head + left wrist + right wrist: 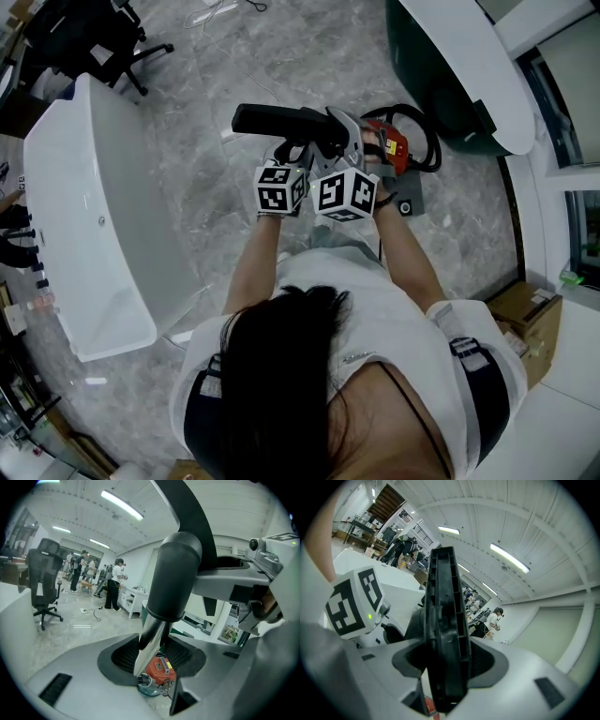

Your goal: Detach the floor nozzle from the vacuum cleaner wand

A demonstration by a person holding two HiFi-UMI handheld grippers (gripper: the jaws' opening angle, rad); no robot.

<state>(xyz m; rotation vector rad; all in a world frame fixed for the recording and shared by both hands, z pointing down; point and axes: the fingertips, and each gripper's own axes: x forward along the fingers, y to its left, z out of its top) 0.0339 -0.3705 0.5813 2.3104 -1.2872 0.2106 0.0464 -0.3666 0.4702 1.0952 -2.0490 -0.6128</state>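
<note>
Floor nozzle point(277, 120): black plastic. You hold it up in front of you, above the grey floor point(234, 56). In the head view its long bar lies crosswise. In the right gripper view it stands edge-on, ribbed along one face.
Collar point(176, 573): a smooth, round black sleeve, and the wand runs up into it.
Wand point(150, 641): a bright chrome tube slanting down toward the vacuum body.
Left gripper point(154, 657): your gripper is clenched on the wand just below the collar.
Right gripper point(447, 667): your gripper is clamped on the floor nozzle, which fills the gap between its pads.
Spacing: your two grippers sit side by side, their marker cubes almost touching.
Vacuum body point(389, 147): red-orange, on the floor beyond your hands, with a black hose point(429, 141) looped beside it.
</note>
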